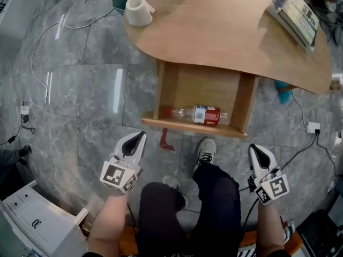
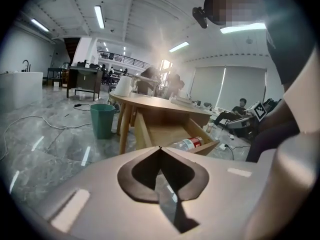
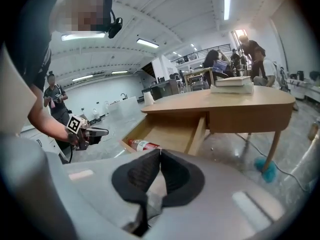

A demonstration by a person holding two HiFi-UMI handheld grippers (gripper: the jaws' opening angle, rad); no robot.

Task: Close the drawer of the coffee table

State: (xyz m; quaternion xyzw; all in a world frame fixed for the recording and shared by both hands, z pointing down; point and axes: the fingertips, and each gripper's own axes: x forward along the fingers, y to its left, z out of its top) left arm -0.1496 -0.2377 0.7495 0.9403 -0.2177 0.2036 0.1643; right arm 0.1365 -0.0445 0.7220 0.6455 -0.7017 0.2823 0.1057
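Note:
The wooden coffee table has its drawer pulled out toward me, and a plastic bottle with a red label lies inside along the front board. My left gripper hovers just in front of the drawer's left corner, shut and empty. My right gripper hangs off the drawer's right corner, also shut with nothing held. In the left gripper view the drawer and bottle lie ahead beyond the closed tips. The right gripper view shows the drawer past its tips.
A white roll and a stack of books sit on the tabletop. My legs and shoes stand before the drawer. A red object lies on the marble floor. Cables and a power strip trail right; a white cabinet stands at lower left.

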